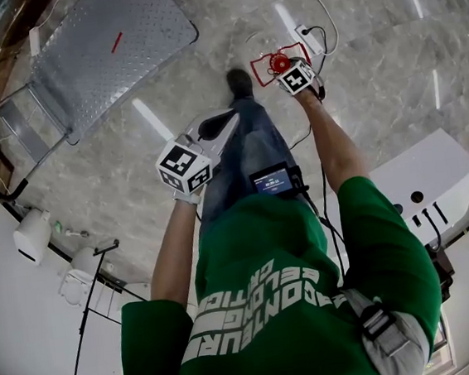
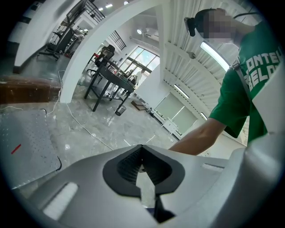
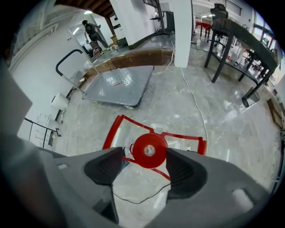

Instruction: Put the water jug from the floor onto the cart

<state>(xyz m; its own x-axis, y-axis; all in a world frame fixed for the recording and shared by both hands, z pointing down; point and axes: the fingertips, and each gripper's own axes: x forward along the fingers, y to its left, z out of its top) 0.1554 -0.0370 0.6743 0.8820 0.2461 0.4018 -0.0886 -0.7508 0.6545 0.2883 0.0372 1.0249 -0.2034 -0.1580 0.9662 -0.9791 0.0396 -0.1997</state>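
One pale marbled floor (image 1: 369,43) runs under you, crossed by a white cable (image 3: 196,106), with a black table (image 3: 240,40) beyond. Your cart (image 1: 111,45), a grey studded platform, sits well apart from the water jug (image 3: 129,133), which stands on the floor: clear body, red frame, round red cap (image 3: 149,150). Your right gripper (image 3: 144,164) hangs over it, jaws wide either side of the cap, not pressing. Your left gripper (image 2: 142,165) is closed and empty.

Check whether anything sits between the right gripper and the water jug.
Nothing visible does. The right gripper is open directly above the water jug, and its red cap shows between the spread jaws.
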